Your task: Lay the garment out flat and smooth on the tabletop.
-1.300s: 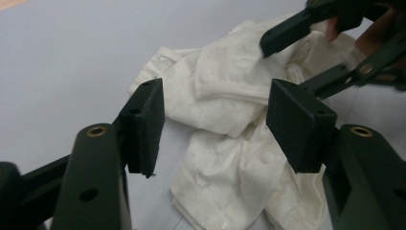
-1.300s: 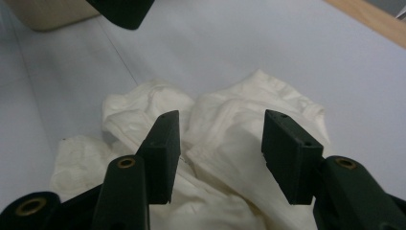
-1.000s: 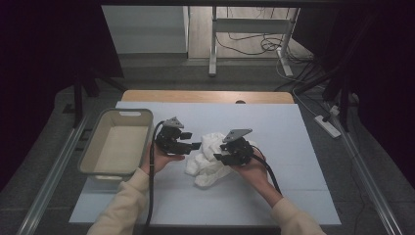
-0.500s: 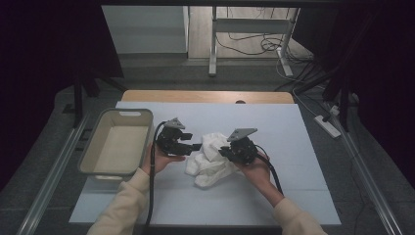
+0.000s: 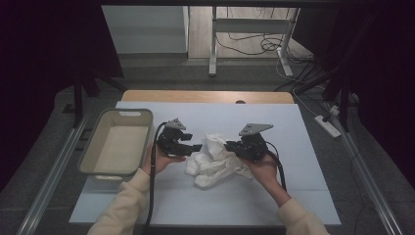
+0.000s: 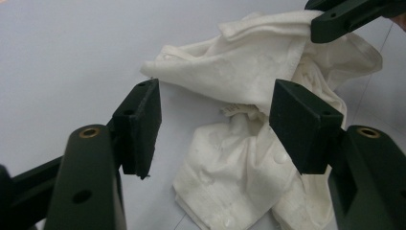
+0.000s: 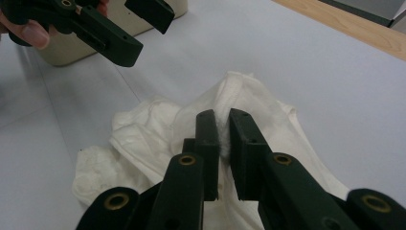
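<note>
A crumpled white cloth (image 5: 215, 164) lies in the middle of the table between my two grippers. My right gripper (image 5: 230, 145) comes in from the right; its jaws have just been closing and now pinch a raised fold of the cloth (image 7: 143, 124) at its top, with the right gripper (image 7: 224, 120) shut on it. My left gripper (image 5: 195, 146) hovers at the cloth's left edge, jaws apart. In the left gripper view the left gripper (image 6: 215, 127) stands open just above the cloth (image 6: 249, 72), touching nothing.
A beige plastic bin (image 5: 85, 161) sits at the left of the pale mat (image 5: 303, 161), close to the left hand; its wall (image 7: 67, 50) also shows in the right gripper view. A wooden table edge (image 5: 205, 96) runs along the back.
The right gripper's jaws have shut on a fold of the cloth, and the hand has drawn a little up and to the right with it. The left gripper has stayed in place.
</note>
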Demonstrator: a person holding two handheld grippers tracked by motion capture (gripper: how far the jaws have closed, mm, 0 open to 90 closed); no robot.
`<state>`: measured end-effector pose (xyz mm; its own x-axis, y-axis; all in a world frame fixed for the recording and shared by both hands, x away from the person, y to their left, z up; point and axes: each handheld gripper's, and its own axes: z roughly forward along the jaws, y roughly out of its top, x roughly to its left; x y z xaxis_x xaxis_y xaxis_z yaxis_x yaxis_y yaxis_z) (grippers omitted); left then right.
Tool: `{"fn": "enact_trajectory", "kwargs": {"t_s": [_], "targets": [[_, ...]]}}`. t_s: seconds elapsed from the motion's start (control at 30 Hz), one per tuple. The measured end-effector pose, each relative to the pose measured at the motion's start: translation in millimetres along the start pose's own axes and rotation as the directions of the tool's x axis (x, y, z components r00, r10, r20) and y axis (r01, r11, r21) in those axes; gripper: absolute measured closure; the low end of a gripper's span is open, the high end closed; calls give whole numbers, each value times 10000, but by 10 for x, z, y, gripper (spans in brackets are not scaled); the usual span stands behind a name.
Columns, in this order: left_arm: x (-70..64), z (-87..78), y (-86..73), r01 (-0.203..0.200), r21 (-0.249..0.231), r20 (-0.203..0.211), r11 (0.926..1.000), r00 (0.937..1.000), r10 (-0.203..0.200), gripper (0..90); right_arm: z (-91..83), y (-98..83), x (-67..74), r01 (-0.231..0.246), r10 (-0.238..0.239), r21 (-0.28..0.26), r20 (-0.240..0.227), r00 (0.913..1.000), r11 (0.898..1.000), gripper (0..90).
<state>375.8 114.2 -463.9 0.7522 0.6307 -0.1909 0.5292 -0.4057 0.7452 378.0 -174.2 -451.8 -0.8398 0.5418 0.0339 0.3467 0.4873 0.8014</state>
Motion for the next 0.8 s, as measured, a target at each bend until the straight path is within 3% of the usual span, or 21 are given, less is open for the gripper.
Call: {"fn": "enact_trajectory", "kwargs": {"t_s": [0.17,0.47,0.63,0.8], "targets": [[8,-4,-8,37,-39,-1,10000,10000,-37,357,-40,-53,-16,-139,138,144,42,9999,9998,821],[-1,8,-5,-25,23,0,10000,10000,25,352,-99,-428,25,-589,595,1012,-30,9982,9931,823],[-1,6,-9,-18,15,4,10000,10000,18,351,-151,-519,171,-275,297,1240,-158,9994,9919,823],[-5,5,-11,-14,6,-7,10000,10000,14,351,-172,-571,224,-184,218,1407,-227,9995,9899,823]]}}
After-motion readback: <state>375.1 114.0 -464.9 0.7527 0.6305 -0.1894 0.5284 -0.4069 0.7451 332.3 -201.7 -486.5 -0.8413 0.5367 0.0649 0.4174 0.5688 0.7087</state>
